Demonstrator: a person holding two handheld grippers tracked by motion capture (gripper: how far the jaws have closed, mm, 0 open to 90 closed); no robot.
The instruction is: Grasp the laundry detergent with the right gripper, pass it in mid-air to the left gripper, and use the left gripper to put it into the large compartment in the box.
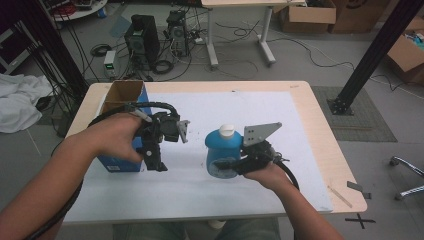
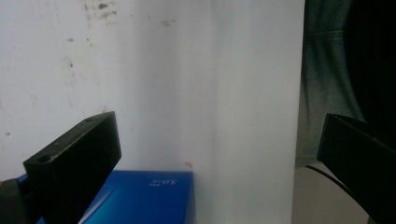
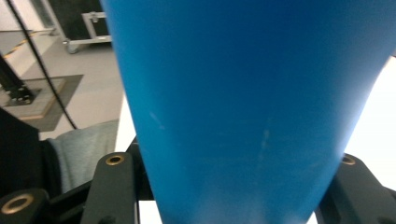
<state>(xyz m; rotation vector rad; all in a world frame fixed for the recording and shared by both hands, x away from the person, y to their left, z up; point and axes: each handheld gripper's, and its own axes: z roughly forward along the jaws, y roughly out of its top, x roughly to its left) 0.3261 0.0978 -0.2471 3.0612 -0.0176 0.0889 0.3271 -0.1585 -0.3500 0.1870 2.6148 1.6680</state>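
A blue bottle (image 1: 220,150) with a white cap (image 1: 227,131) stands at the middle of the white mat (image 1: 260,110). My right gripper (image 1: 235,165) is shut on the bottle's lower body from the right. In the right gripper view the blue bottle (image 3: 243,102) sits wedged between the two jaws of the right gripper (image 3: 233,186). My left gripper (image 1: 159,162) hangs open by the near right corner of a blue box (image 1: 120,162), jaws pointing toward the person. In the left gripper view the left gripper (image 2: 219,149) holds nothing, and the blue box (image 2: 140,198) lies below it.
The blue box's brown cardboard top (image 1: 122,92) is open at the mat's far left. A wooden table rim (image 1: 325,150) borders the mat. On the floor beyond are computer towers (image 1: 142,37), cables, cardboard boxes (image 1: 307,15), and a black post (image 1: 370,55) at right.
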